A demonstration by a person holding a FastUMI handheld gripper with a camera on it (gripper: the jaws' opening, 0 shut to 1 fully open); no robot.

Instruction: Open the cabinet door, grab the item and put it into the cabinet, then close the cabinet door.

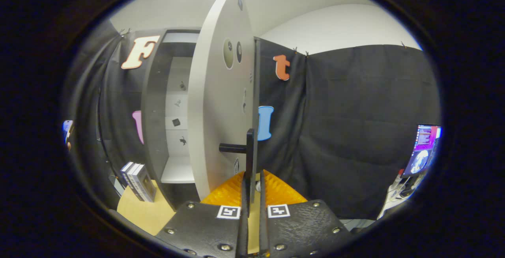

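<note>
— Well, look! The tongs (252, 183) are squeezed almost shut on the thin black handle (249, 151) of the cabinet door (215, 104). Both fingers look pressed on it.

— Is the door open now?

— Yes, it stands out toward us, edge on. I think the opening step is nearly done. You can see into the cabinet (173, 108), with its white shelf (178, 170) low down.

— How should they pull it?

— Slowly, in a curve, the way the door swings. A straight tug could make the handle slip out of the fingers.

— Where is the thing to put inside?

— My guess is the books (137, 181). They stand upright on the tabletop (144, 214), just beside the cabinet, on the far side of the door from the tongs.

— So the door is in the way?

— It is. The tongs must let go and go round it. A monitor (424, 149) glows well apart, by the black cloth wall (355, 131).
</note>
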